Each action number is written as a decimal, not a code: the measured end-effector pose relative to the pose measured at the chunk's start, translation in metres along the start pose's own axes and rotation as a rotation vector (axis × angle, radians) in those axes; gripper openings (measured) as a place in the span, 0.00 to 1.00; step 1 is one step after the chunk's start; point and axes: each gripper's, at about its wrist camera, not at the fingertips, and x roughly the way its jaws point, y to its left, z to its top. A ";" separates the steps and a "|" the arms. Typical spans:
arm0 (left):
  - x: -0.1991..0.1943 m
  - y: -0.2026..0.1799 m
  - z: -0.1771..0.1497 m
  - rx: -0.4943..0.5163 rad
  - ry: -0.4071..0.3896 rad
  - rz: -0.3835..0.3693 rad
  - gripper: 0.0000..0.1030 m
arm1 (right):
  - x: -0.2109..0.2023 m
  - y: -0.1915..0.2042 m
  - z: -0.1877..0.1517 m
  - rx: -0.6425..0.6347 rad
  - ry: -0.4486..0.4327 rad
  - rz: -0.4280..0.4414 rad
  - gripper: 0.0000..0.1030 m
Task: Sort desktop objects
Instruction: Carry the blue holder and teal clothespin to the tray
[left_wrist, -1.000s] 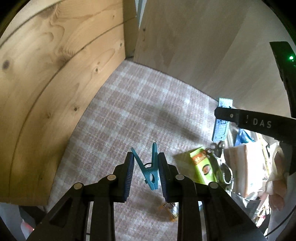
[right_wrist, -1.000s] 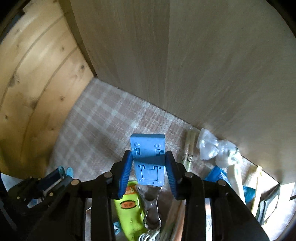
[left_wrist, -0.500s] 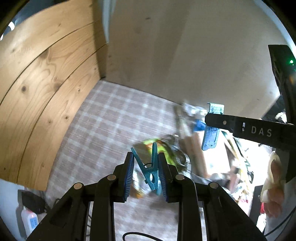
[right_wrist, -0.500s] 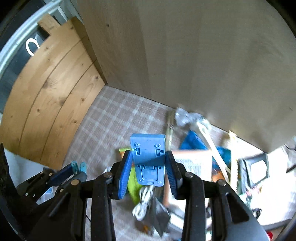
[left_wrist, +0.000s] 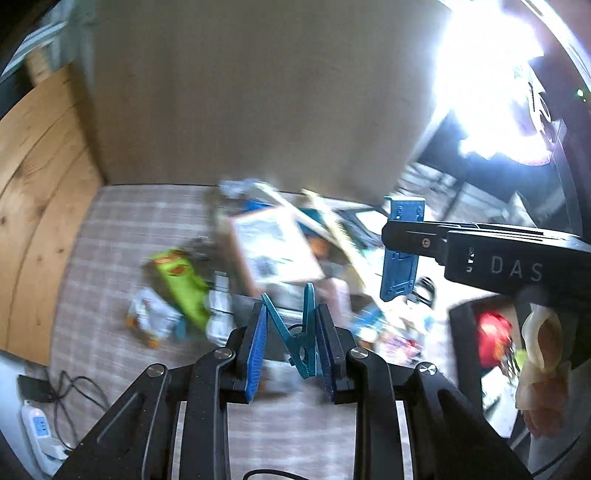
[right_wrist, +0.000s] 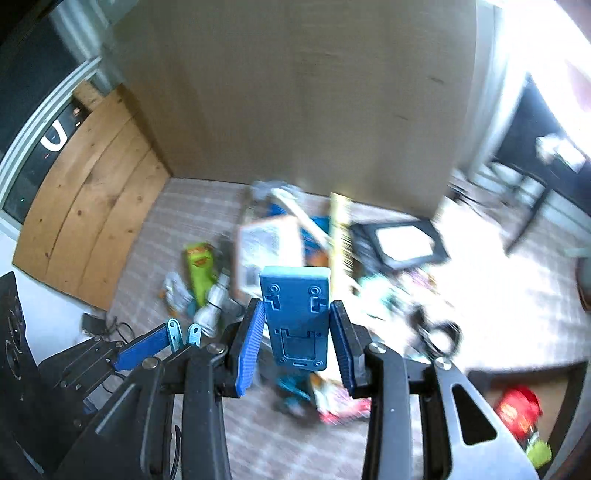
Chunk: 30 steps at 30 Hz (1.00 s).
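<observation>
L claw (left_wrist: 291, 347) grips teal clothespin (left_wrist: 299, 339), R claw (right_wrist: 297, 339) grips blue bracket (right_wrist: 297, 314)

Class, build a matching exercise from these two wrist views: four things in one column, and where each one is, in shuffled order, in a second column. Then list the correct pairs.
Things
1. teal clothespin
2. blue plastic bracket
3. green packet
4. black frame

Places
A. lying on the checked cloth, left of the pile
B. in the right gripper
C. on the cloth, right of the pile
D. in the left gripper

Pairs: 1-D, 2-B, 3-A, 4-C
</observation>
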 end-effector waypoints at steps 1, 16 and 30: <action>0.001 -0.009 -0.002 0.011 0.004 -0.009 0.24 | -0.005 -0.010 -0.007 0.015 -0.002 -0.010 0.34; 0.020 -0.191 -0.063 0.245 0.098 -0.175 0.24 | -0.089 -0.179 -0.128 0.276 -0.021 -0.169 0.34; 0.029 -0.311 -0.124 0.444 0.181 -0.268 0.24 | -0.135 -0.278 -0.233 0.493 -0.015 -0.268 0.34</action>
